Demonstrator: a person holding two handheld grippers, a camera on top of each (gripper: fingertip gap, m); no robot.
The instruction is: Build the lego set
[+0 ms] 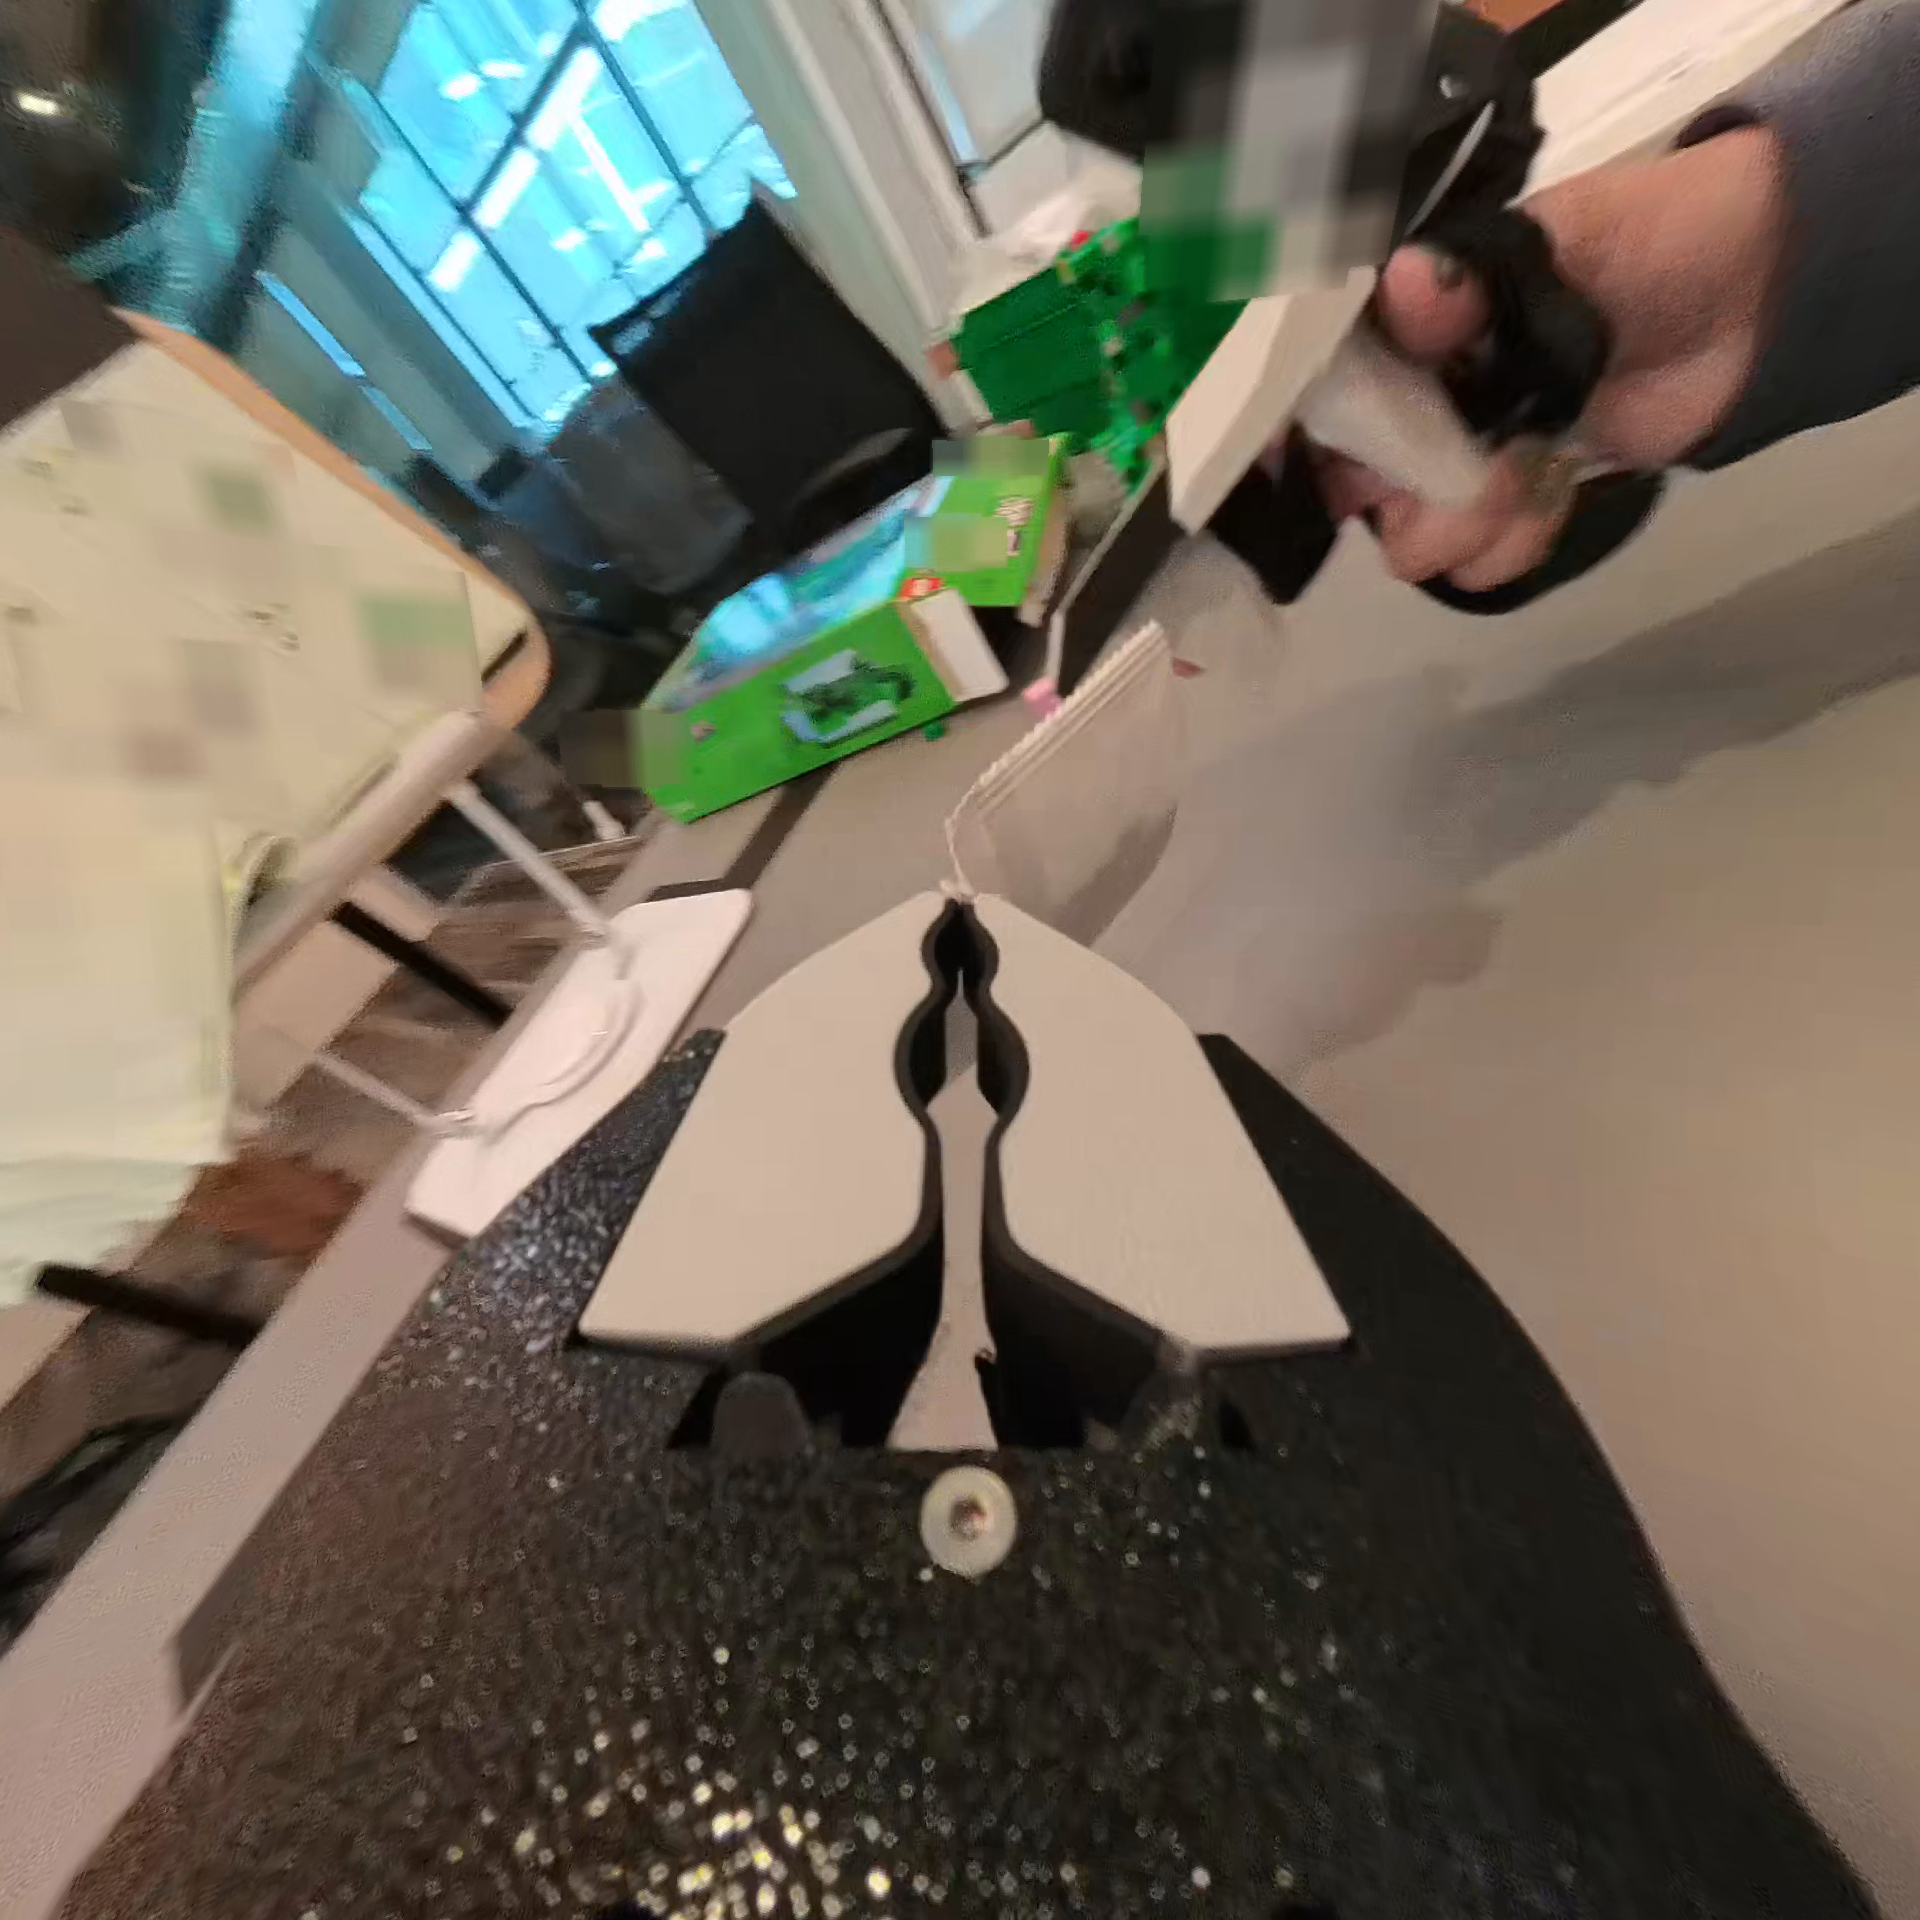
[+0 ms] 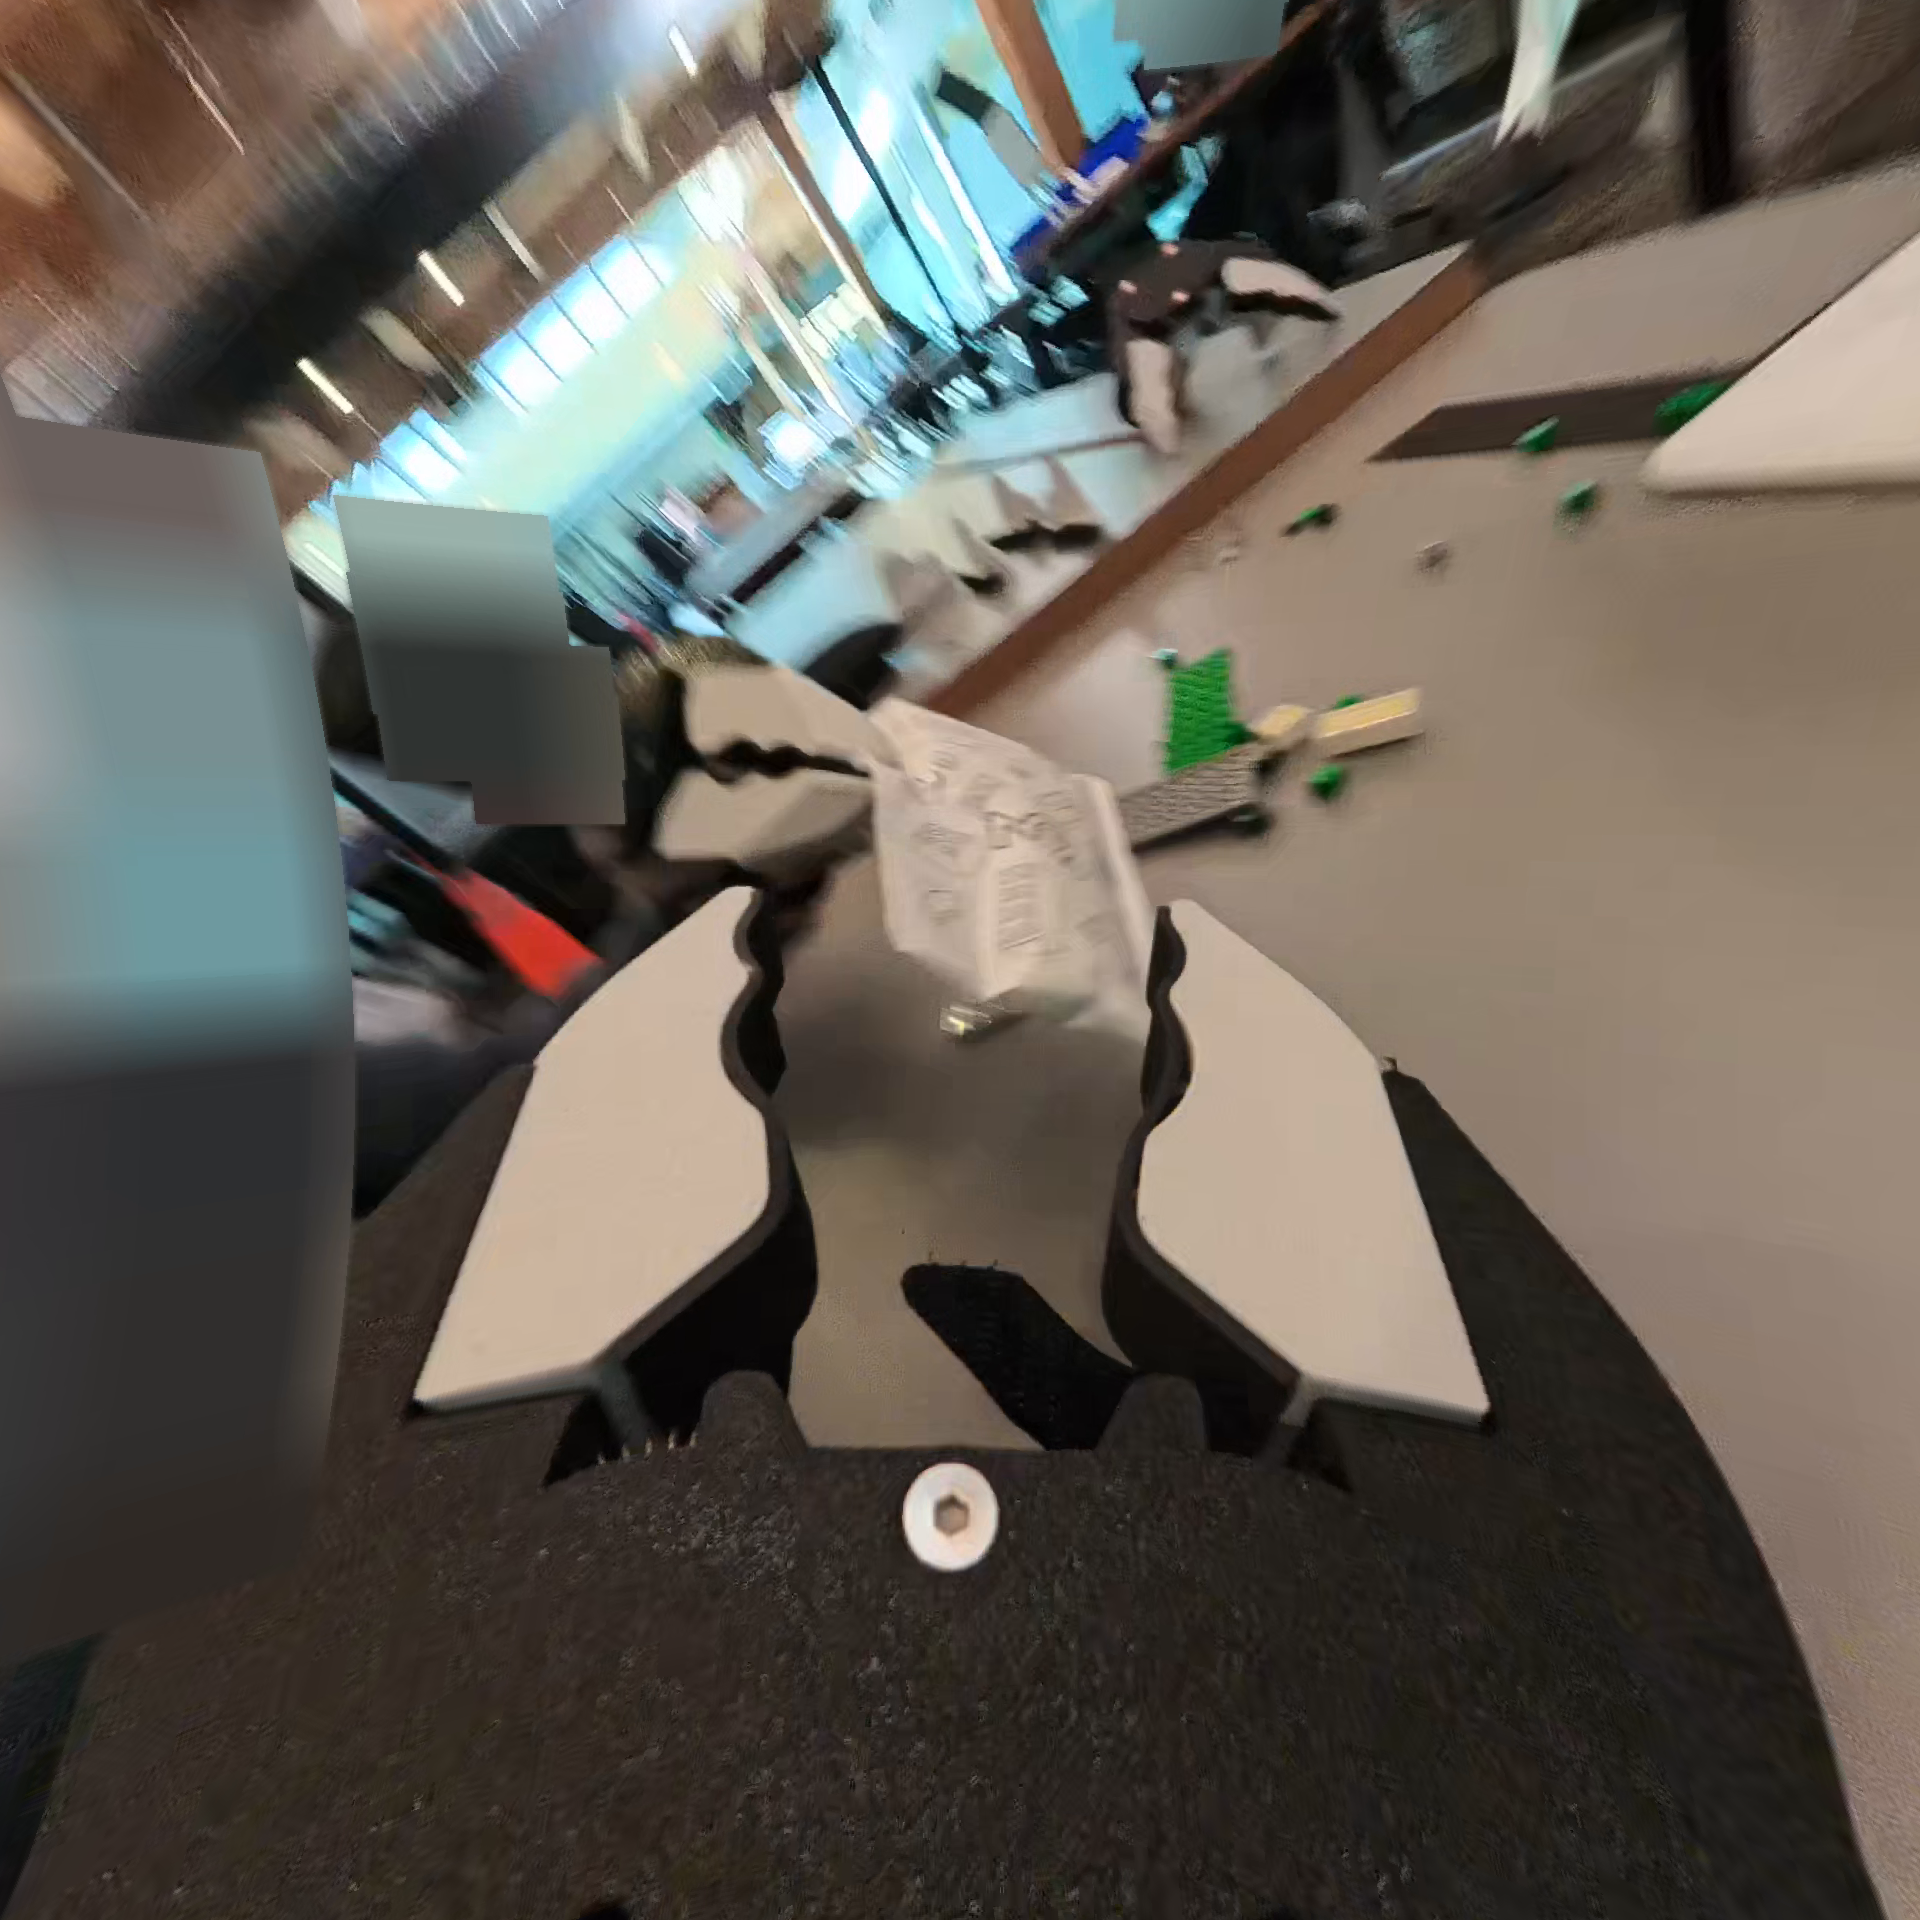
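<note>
My left gripper [image 1: 961,914] is shut on the corner of a clear plastic parts bag [image 1: 1091,790] and holds it above the grey table [image 1: 1558,1039]. In the right wrist view the same bag [image 2: 997,862], white with black print, hangs from the left gripper [image 2: 769,774] just ahead of my right gripper [image 2: 961,925]. The right gripper is open and empty, its fingers on either side of the bag's lower end. A small clear piece [image 2: 966,1023] is below the bag. A green plate [image 2: 1205,707], a grey plate [image 2: 1195,805] and a tan brick [image 2: 1361,722] lie farther back.
A person's hand [image 1: 1621,312] holds the right gripper [image 1: 1257,416] at the upper right. Two green set boxes [image 1: 821,675] and a green build [image 1: 1070,343] are at the table's far end. A white stand base [image 1: 592,1039] sits at the left edge. Loose green pieces [image 2: 1538,436] are scattered. Spacing between my two grippers at the tips: around 8 cm. It is some 15 cm from my left tips to the small clear piece [image 2: 966,1023]. From the left gripper's tips to the grey plate [image 2: 1195,805] is close to 15 cm.
</note>
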